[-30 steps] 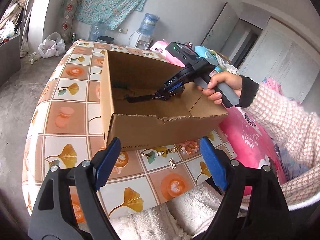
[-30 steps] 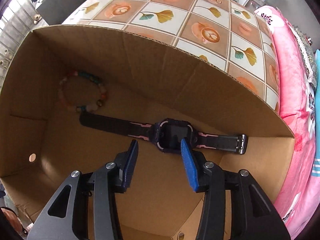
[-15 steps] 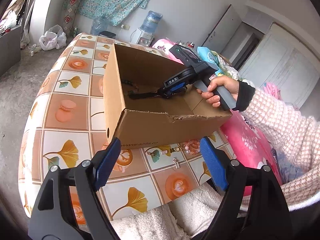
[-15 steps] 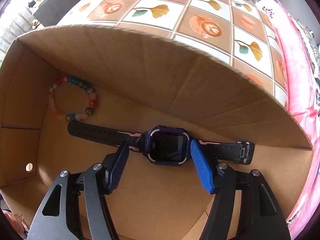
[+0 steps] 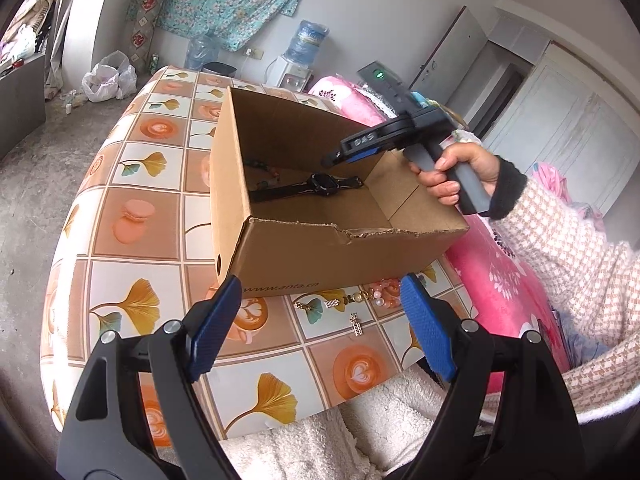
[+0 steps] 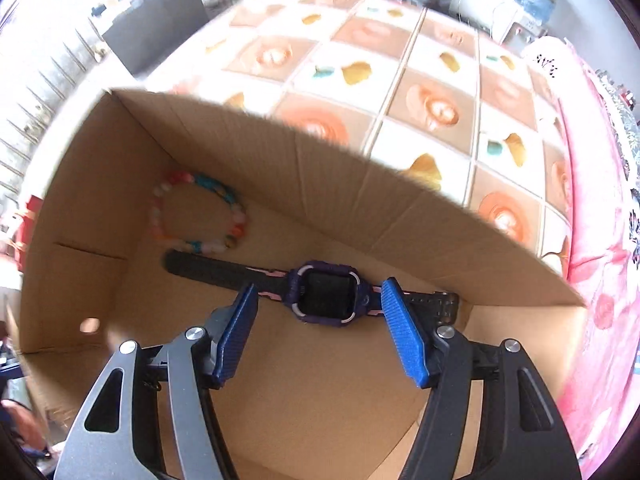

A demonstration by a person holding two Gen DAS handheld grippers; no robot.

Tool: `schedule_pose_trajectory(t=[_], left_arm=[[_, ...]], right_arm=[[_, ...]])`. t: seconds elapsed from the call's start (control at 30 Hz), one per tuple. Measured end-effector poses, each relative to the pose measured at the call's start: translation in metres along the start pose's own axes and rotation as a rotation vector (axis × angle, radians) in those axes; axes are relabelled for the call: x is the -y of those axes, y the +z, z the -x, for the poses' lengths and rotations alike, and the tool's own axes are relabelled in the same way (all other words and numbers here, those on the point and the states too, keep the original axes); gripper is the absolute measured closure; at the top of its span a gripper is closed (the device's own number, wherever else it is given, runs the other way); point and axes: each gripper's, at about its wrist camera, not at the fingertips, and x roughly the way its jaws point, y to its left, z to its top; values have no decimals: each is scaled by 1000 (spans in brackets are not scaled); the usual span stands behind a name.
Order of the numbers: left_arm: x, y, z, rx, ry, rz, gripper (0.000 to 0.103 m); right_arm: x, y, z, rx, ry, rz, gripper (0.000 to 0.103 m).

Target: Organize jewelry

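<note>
A purple-and-black watch [image 6: 326,297] lies flat on the floor of an open cardboard box [image 6: 360,196], with a beaded bracelet [image 6: 198,213] beside it in the far left corner. My right gripper [image 6: 316,300] hangs open above the watch, pads apart and clear of it. The left wrist view shows that gripper [image 5: 340,156] raised over the box [image 5: 332,252], the watch [image 5: 320,185] below it. A gold chain with pearls [image 5: 352,296] and a small pendant [image 5: 355,324] lie on the tablecloth in front of the box. My left gripper [image 5: 320,322] stands open above them, holding nothing.
The table [image 5: 132,208] wears a tiled cloth with leaf and coffee prints. A pink quilt [image 5: 492,276] lies at its right, a white fleece [image 5: 344,432] at its near edge. A person's hand [image 5: 452,176] in a checked sleeve holds the right gripper. Water bottles [image 5: 310,40] stand by the far wall.
My right gripper opened, let go of the watch and rose out of the box; the watch stays on the box floor. The left gripper has stayed put.
</note>
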Motion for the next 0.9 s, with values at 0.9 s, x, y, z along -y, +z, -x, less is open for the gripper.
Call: schedule_pose_trajectory(t=[0.9], left_arm=[[29,-1,-89,-150,168,-193,19]], right_arm=[[-28,-196,67,308,383,-223,30]])
